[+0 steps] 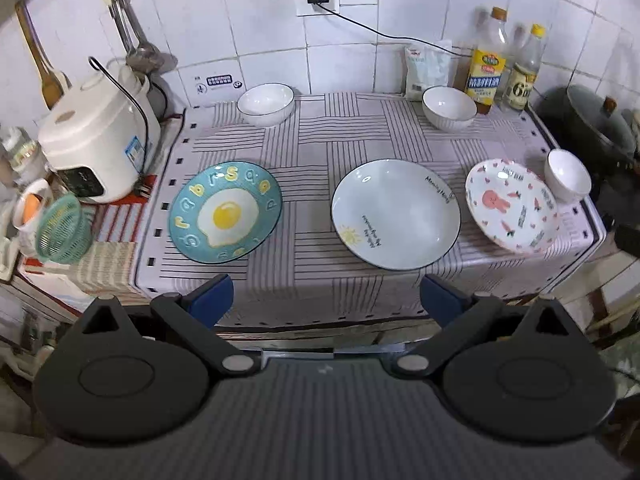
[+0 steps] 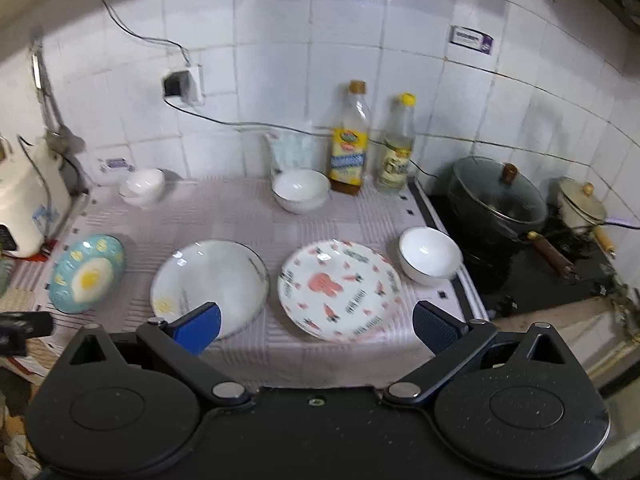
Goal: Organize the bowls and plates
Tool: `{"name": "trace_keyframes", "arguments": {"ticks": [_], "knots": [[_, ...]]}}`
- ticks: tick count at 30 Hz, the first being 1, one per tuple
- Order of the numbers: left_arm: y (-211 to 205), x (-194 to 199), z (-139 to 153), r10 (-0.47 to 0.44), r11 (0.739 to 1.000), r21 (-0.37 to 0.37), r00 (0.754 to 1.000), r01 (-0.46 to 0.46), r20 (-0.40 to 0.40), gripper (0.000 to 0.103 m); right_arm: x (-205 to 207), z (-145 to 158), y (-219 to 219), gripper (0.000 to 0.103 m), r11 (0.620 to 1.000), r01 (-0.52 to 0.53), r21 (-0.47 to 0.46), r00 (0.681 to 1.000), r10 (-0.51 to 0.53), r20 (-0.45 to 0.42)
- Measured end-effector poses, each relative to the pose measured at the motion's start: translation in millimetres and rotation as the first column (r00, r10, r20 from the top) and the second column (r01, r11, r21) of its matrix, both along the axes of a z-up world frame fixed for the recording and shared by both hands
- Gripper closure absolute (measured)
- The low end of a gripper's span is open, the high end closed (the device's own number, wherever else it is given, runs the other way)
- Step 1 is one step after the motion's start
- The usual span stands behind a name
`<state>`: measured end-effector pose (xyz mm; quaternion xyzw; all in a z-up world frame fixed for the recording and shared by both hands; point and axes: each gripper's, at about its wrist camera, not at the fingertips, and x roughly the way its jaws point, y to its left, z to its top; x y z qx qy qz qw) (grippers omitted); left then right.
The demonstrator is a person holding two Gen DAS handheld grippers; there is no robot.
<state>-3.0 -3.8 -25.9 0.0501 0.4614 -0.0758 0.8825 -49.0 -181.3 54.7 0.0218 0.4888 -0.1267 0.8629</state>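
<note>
Three plates lie in a row on the striped cloth [image 1: 320,148]: a blue fried-egg plate [image 1: 225,212] [image 2: 87,273] at left, a white sun plate [image 1: 395,220] [image 2: 210,284] in the middle, a pink rabbit plate [image 1: 511,205] [image 2: 339,289] at right. Three white bowls stand apart: back left [image 1: 267,103] [image 2: 142,186], back middle [image 1: 449,107] [image 2: 301,190], right edge [image 1: 568,175] [image 2: 429,255]. My left gripper [image 1: 326,300] is open and empty, held before the cloth's front edge. My right gripper [image 2: 316,326] is open and empty above the front edge, near the rabbit plate.
A white rice cooker [image 1: 96,148] and a green basket [image 1: 64,229] stand at left. Two bottles [image 1: 485,68] [image 2: 349,140] and a bag [image 1: 426,72] line the tiled wall. A dark lidded pot [image 2: 498,196] and a small cream pot [image 2: 582,206] sit on the stove at right.
</note>
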Motion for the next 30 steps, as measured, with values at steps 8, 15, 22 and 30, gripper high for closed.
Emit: {"name": "trace_keyframes", "arguments": {"ticks": [8, 15, 22, 30], "knots": [[7, 33, -21, -0.051, 0.995, -0.081, 0.998, 0.054, 0.037, 0.003, 15, -62, 5, 0.000, 0.990, -0.138, 0.027, 0.979, 0.133, 0.155], [4, 87, -103, -0.011, 0.995, -0.095, 1.000, 0.009, -0.022, 0.006, 46, -153, 3, 0.025, 0.966, -0.156, 0.208, 0.987, 0.142, 0.080], [2, 126, -182, 0.078, 0.989, -0.120, 0.990, -0.092, -0.117, 0.015, 53, -221, -4, 0.025, 0.934, -0.068, 0.351, 0.997, 0.056, 0.044], [-3, 153, -202, 0.040, 0.978, -0.195, 0.982, -0.076, -0.184, 0.022, 65, -267, -18, 0.031, 0.898, 0.029, 0.440, 1.000, -0.030, -0.005]]}}
